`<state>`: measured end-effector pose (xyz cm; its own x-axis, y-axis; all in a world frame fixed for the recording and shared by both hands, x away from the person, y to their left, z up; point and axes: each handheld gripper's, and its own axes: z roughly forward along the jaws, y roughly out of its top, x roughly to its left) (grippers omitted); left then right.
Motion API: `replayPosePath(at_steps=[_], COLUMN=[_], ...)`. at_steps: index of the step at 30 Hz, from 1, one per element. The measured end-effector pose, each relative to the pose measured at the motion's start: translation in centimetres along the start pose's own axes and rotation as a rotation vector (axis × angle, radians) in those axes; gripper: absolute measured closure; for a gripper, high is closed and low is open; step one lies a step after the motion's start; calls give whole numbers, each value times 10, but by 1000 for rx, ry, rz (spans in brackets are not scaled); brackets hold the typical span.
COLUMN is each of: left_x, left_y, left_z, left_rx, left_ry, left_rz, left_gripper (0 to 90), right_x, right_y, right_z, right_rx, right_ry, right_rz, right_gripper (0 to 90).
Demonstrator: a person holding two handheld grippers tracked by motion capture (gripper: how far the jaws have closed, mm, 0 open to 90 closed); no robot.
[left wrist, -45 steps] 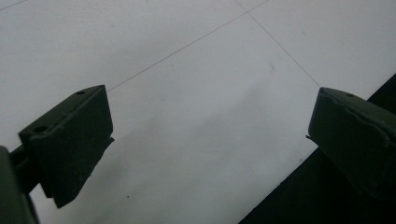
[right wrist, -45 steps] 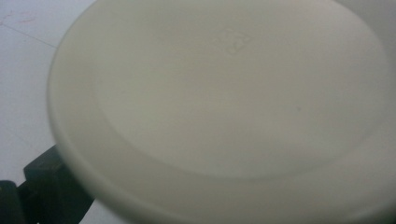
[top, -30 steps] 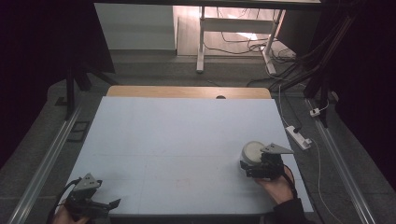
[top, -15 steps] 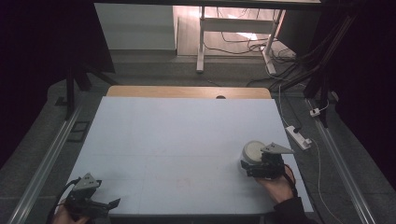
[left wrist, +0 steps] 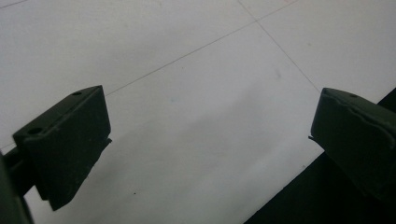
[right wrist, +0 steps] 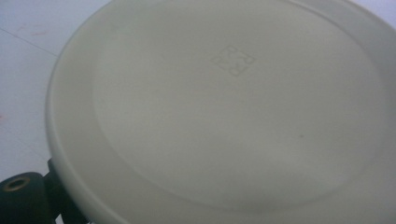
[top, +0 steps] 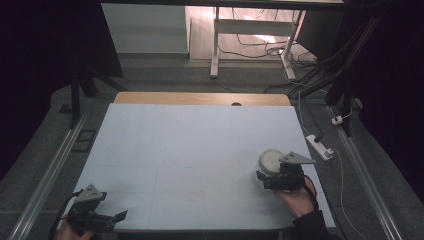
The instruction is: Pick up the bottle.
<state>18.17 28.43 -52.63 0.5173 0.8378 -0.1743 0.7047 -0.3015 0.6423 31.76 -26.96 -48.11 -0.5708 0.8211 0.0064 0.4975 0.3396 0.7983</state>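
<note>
A white round dish [top: 270, 162] with a raised rim is near the table's right front, its flat face up. In the right gripper view the dish [right wrist: 224, 116] is very close and carries a small embossed square mark. My right gripper [top: 266, 178] holds the dish by its near edge, and one black finger [right wrist: 21, 198] pokes out under the rim. At the table's front left corner my left gripper [top: 113, 219] is open. Its jaws [left wrist: 210, 135] stand wide apart over bare white tabletop, with nothing between them.
The white tabletop [top: 190, 150] has a wooden strip [top: 200, 98] along its far edge. A white power strip [top: 320, 146] and cable lie on the floor to the right. Metal rails run along both sides. Table legs and cables stand beyond the far edge.
Both grippers have drifted very slightly toward the front edge. The dish stays in the right gripper's hold.
</note>
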Motion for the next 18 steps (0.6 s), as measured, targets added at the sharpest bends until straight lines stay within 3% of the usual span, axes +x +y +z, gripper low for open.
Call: replayPosePath(at_steps=[9, 18], left_x=[1, 7], left_y=[-1, -2], left_z=[-1, -4], left_rx=[-12, -35], left_ry=[-10, -72], left_rz=[-10, -27], left_gripper=[0, 0], right_x=[11, 30], right_y=[11, 28], right_z=[3, 13], right_rx=[-8, -22], right_ry=[42, 109], right_rz=[-36, -85], right_gripper=[61, 61])
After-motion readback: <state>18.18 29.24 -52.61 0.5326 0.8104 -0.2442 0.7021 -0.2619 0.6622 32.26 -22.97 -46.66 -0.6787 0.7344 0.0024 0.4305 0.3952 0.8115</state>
